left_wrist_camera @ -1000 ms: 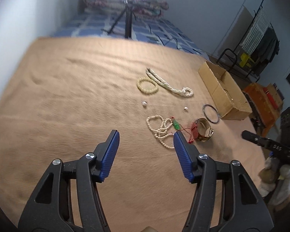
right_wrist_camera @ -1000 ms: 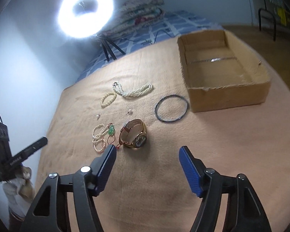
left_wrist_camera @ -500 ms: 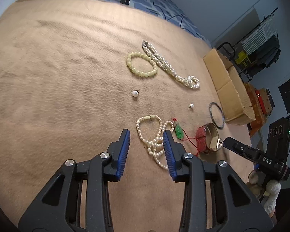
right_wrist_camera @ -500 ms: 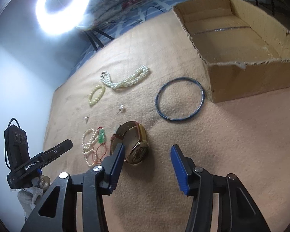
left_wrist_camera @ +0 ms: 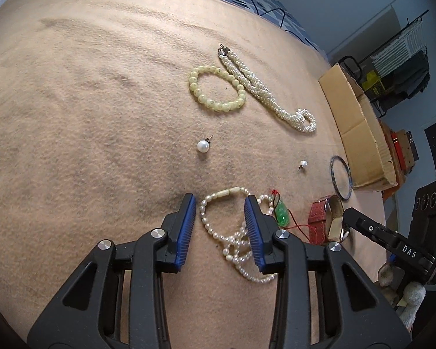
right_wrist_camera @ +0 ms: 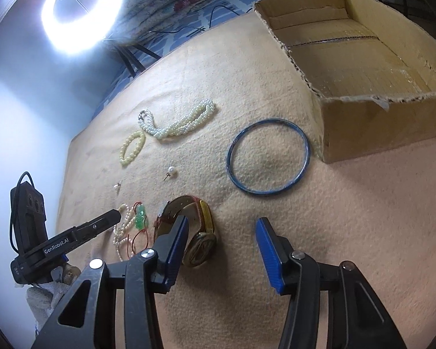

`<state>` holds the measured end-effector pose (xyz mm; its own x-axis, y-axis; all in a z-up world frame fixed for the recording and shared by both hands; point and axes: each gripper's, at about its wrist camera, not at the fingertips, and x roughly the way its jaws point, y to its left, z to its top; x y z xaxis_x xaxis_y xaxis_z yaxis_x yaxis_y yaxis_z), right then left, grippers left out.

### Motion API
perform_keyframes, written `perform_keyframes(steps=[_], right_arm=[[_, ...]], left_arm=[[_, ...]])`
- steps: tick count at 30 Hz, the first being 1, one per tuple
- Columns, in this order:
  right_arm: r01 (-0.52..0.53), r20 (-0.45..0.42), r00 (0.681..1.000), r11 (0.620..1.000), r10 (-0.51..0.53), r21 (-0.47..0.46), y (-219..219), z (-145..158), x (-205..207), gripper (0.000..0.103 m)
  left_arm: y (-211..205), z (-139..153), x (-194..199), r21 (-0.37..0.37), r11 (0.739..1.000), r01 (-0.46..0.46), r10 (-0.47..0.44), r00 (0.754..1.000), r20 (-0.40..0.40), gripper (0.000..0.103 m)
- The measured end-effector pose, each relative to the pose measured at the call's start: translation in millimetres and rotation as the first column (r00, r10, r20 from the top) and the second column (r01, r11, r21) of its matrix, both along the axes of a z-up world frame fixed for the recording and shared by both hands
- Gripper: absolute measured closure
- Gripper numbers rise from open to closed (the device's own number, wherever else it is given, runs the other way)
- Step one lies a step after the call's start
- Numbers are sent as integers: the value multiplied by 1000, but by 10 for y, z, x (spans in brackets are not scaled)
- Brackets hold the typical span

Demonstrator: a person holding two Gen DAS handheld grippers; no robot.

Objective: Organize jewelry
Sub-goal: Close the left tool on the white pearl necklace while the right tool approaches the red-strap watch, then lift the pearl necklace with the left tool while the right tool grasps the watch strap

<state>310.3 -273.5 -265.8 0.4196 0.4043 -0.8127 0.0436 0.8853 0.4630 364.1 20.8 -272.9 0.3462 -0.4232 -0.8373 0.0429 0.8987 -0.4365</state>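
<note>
Jewelry lies on a tan blanket. My left gripper is open, low over a tangled white pearl necklace, its jaws on either side of the strand. A green pendant on red cord lies just right of it. My right gripper is open, its left finger beside a brown-strapped watch. A blue bangle lies ahead, next to an open cardboard box. A yellow bead bracelet, a twisted pearl rope and two pearl earrings lie farther out.
A ring light on a tripod stands beyond the blanket, on a blue patterned bedcover. A clothes rack and orange boxes stand past the cardboard box. Each gripper shows at the edge of the other's view.
Both grippers have moved down and forward toward the blanket. The left gripper narrowed and now straddles the white pearl necklace. The right gripper narrowed and came beside the watch.
</note>
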Motion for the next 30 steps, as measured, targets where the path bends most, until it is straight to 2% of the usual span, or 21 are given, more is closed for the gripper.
perform_keyframes(steps=[2,6,8,13,15,17,19,20,23,26,27,28,30], right_arm=[[1,1,1000,1000,-1,-17,8,8,13,52],[1,1,1000,1000,-1,-27,19,17,37,52],[-2,0,1000,999,2,-37,37,11,47,53],[-13,1,1000,998,13,-69,94,5,53,53],[-13,1,1000,998,13,-65,89,4,58,53],[-13,0,1000,998,13,-57,70,-1,56,53],[-14,1,1000,998,14,-55,64,-1,50,53],[-14,0,1000,999,15,-53,61,0,48,53],[-21,-1,1000,999,21,-44,45,-6,38,53],[-31,-2,1000,998,31,-55,49,-7,44,53],[-35,-2,999,997,35,-63,57,-6,47,53],[-41,-1,999,996,41,-73,69,-5,51,53],[-50,1,999,994,50,-96,111,-1,65,53]], left_arm=[[-23,-7,18,27,1000,-2,2,1000,1,86],[-19,-19,-1,11,1000,4,-4,1000,8,88],[-53,-26,-31,35,999,24,-24,1000,18,96],[-134,18,-143,70,996,50,-54,997,61,98],[-127,29,-167,43,998,41,-43,998,51,96],[-155,44,-190,14,998,61,-62,997,48,79],[-238,67,-217,26,995,97,-98,994,53,64],[-294,78,-234,42,993,112,-114,992,56,60],[-451,93,-294,149,977,153,-165,983,75,60],[-594,72,-356,270,945,185,-217,971,95,61],[-608,72,-363,286,940,185,-221,970,99,62],[-612,71,-359,301,936,180,-219,970,101,68],[-611,75,-342,293,939,180,-219,970,104,70]])
